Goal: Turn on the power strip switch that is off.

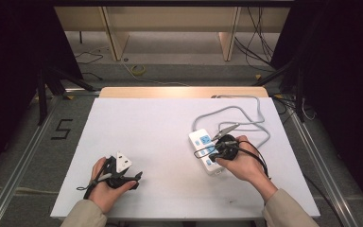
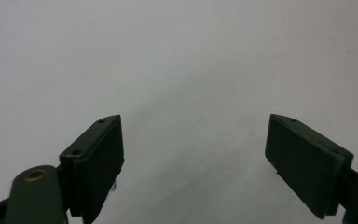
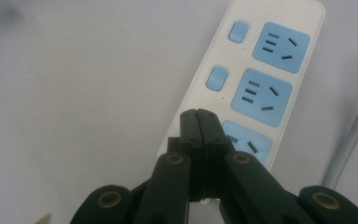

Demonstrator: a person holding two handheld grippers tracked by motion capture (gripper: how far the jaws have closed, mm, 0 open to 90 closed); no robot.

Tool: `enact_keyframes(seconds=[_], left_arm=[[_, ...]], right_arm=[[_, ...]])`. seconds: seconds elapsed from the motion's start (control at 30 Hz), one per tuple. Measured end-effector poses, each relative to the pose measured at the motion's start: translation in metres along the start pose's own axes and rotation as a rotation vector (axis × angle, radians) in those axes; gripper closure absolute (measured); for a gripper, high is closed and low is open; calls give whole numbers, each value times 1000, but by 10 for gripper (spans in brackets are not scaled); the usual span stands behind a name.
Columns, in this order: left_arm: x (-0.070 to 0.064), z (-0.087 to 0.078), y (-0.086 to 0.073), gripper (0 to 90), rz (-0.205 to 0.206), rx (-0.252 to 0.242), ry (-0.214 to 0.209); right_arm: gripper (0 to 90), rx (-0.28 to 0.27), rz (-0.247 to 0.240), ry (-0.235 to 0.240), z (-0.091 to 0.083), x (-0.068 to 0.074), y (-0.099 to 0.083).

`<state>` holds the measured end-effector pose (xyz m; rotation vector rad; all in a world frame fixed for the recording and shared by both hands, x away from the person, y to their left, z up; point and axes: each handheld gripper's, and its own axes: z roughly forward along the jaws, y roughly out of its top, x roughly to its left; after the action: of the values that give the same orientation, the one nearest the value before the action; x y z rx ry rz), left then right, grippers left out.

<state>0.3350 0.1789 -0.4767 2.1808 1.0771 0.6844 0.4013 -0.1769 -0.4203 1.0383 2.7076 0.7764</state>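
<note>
A white power strip with blue sockets lies on the right half of the white table, its grey cable looping behind it. My right gripper hovers over the strip's near end. In the right gripper view the jaws are pressed together with nothing between them, their tips just above the strip beside the nearest blue socket and its switch. My left gripper rests near the table's front left. In the left gripper view it stands wide open over bare table.
The grey cable runs along the strip's right side and loops toward the table's back right corner. A wooden edge borders the table's far side. Metal rails flank the table on both sides.
</note>
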Motion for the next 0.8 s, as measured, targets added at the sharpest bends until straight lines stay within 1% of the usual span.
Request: enact_keyframes(seconds=[0.8], left_arm=[[0, 0, 0, 192, 0, -1, 0]], right_arm=[[900, 24, -3, -1, 7, -1, 2]])
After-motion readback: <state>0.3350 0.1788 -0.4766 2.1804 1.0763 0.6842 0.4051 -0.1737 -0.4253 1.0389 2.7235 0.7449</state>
